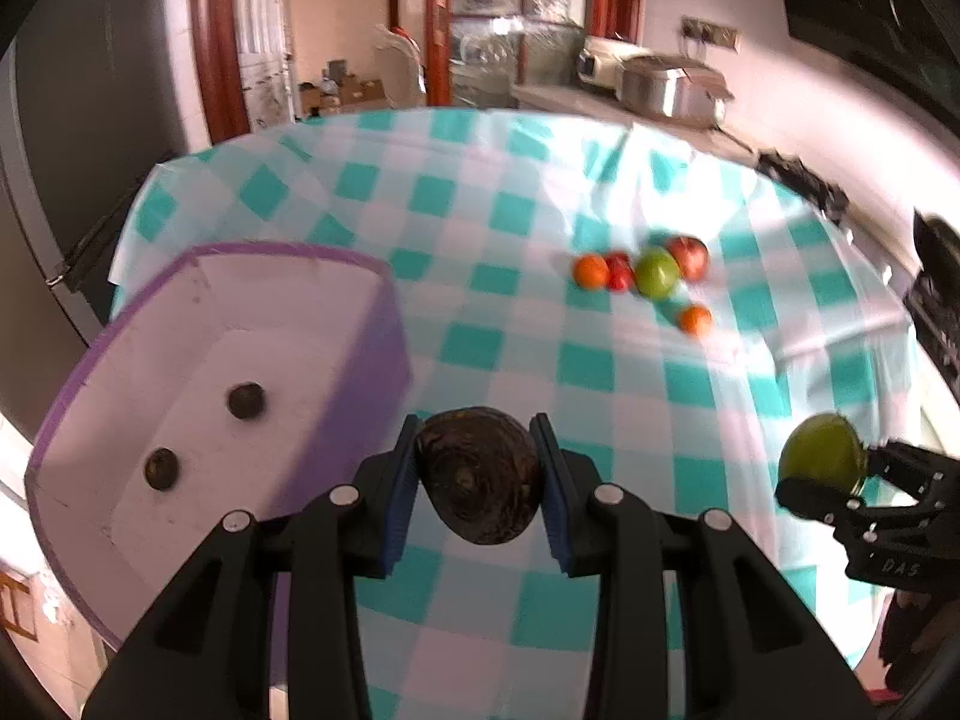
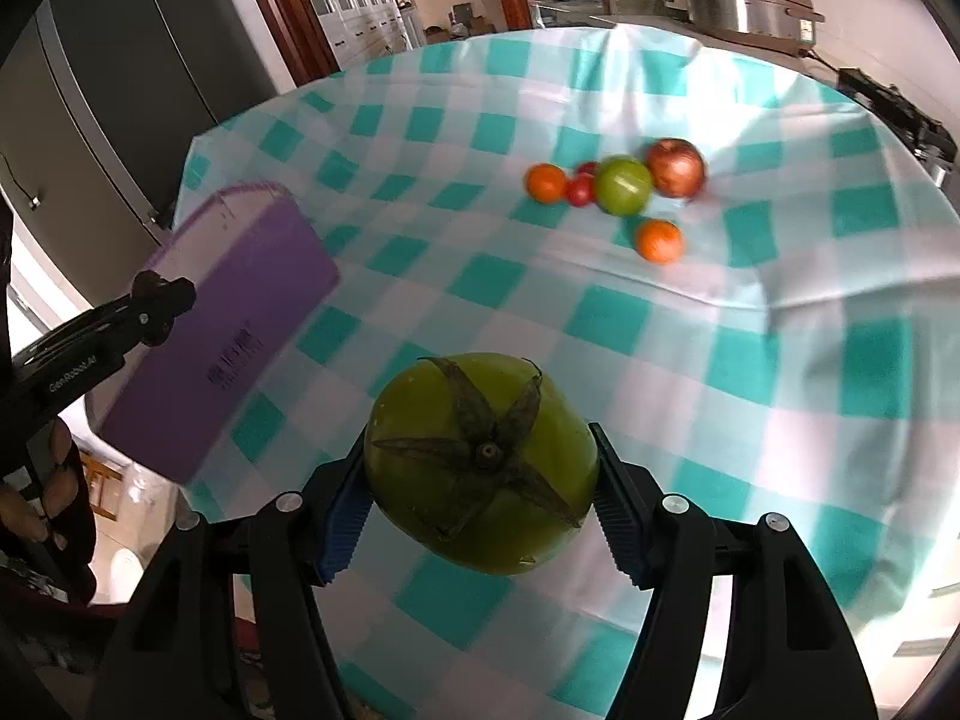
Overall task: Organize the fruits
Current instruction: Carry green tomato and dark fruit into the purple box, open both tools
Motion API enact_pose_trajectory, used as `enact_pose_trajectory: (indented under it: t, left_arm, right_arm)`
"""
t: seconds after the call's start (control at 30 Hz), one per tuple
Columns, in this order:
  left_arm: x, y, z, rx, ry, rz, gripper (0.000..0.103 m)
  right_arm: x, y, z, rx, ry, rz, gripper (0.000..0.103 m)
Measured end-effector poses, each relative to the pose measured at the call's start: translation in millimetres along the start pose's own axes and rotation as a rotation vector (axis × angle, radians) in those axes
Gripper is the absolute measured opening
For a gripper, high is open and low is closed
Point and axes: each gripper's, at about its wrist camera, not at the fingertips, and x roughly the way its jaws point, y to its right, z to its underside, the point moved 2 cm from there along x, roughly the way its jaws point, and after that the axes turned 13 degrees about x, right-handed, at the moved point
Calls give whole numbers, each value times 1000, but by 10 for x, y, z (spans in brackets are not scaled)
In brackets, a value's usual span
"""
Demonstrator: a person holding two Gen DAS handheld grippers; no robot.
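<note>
Beside the purple bin [image 1: 360,360]: left tool [image 1: 480,468] clamps a dark brown fruit [image 1: 477,474], raised just right of the bin's rim, likely for dropping in.
Inside the bin: two small dark fruits [image 1: 245,401].
Farther from the bin: right tool [image 2: 480,480] grips a green tomato [image 2: 480,462] above the desk [image 2: 750,360].
Far from the bin: loose fruit cluster [image 2: 618,186], seemingly unsorted.

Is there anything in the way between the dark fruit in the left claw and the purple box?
Nothing visible blocks it. The left claw holds the dark fruit just right of the purple box, whose top is open. Only two small dark fruits lie inside, leaving bare floor.
</note>
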Motion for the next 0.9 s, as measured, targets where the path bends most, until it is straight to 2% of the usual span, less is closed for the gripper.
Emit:
enact_pose_trajectory:
  t: [0.13, 0.37, 0.5, 0.57, 0.63, 0.73, 0.8, 0.9]
  left_arm:
    - [-17, -426, -15, -47, 10, -16, 37]
    - [119, -1415, 49, -182, -8, -73, 37]
    - [239, -1821, 113, -218, -45, -92, 37]
    - [360, -1986, 171, -228, -104, -83, 37]
    - [533, -2145, 267, -249, -192, -44, 37]
    - [744, -2275, 424, -255, -300, -9, 37]
    - [869, -2356, 512, -269, -364, 28, 37]
    - [1003, -2433, 572, -305, -433, 95, 37]
  right_arm:
    - [187, -373, -174, -5, -11, -40, 65]
    - [515, -1173, -535, -76, -33, -120, 65]
    - [653, -1659, -814, -83, -27, -177, 65]
    - [729, -1875, -939, -82, -38, -205, 65]
    - [850, -2155, -1071, -77, -58, -239, 65]
    - [1130, -2562, -1197, -75, -122, -250, 65]
    - [1393, -2837, -1234, -92, -185, -226, 65]
    - [1790, -3178, -1167, -210, -268, -101, 65]
